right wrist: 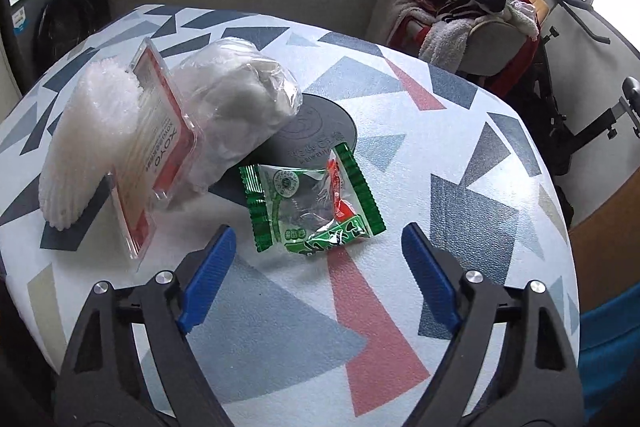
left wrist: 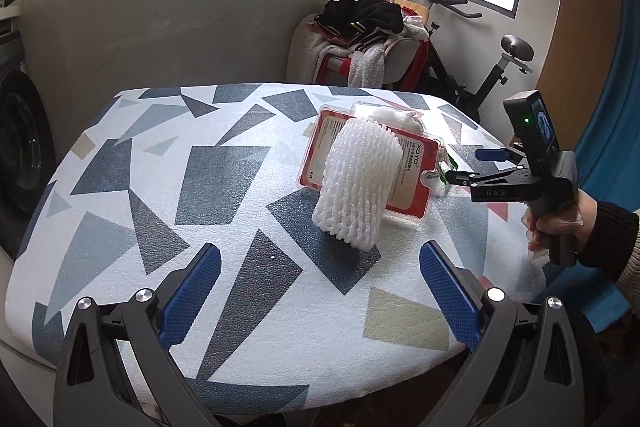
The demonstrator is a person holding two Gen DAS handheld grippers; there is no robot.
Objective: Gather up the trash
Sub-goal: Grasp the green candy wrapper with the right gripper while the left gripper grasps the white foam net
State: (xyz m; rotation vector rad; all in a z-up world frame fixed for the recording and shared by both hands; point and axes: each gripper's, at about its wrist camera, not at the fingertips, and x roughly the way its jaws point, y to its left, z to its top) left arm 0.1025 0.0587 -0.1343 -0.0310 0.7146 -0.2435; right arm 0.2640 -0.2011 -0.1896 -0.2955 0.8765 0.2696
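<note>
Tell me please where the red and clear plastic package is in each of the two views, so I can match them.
Left wrist view: the plastic package lies right of centre on the table, behind the white foam net.
Right wrist view: the plastic package is at the left, propped on its edge between the foam net and the clear bag.
Shared landmark: the chair piled with clothes behind the table.

Green wrapper (right wrist: pixel 314 205) btwn open tongs (right wrist: pixel 318 253)

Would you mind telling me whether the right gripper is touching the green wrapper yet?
Apart. In the right wrist view the right gripper stands open, and bare tablecloth shows between each blue finger and the green wrapper.
</note>
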